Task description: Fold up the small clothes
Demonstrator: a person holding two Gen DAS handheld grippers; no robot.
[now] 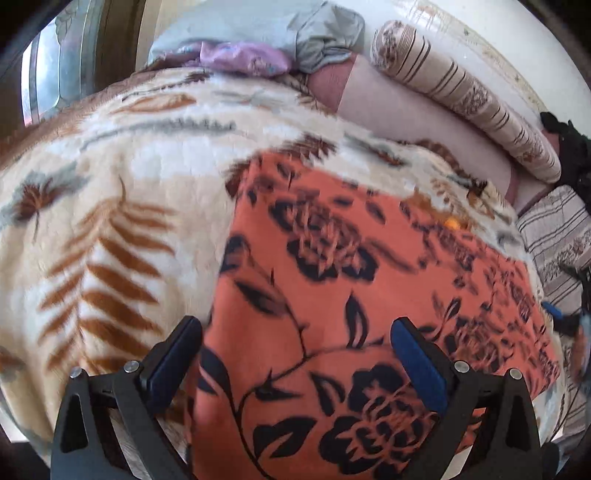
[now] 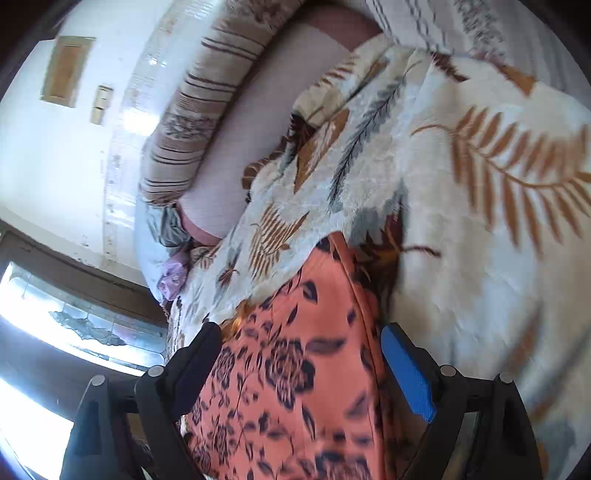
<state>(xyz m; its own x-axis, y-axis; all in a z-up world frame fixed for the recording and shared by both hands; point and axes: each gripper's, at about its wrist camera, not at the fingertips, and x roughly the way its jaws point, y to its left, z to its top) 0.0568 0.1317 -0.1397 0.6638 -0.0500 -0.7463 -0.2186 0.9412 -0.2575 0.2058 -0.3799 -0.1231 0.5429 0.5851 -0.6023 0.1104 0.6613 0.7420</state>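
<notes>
One orange cloth with a black flower print (image 1: 332,295) lies on the bed, spread flat near its front edge. One fleece blanket with a fern-leaf pattern (image 1: 129,192) covers the bed beneath it. One long striped bolster (image 1: 461,96) runs along the bed's far edge by the wall, and one plain pink pillow (image 1: 388,110) lies just beside it. At the far corner of the bed sit two crumpled pieces of fabric: one grey-blue (image 1: 288,33) and one lilac (image 1: 240,59). One window (image 2: 74,325) shows in the right wrist view. Two grippers are in view, each with two jaws.
</notes>
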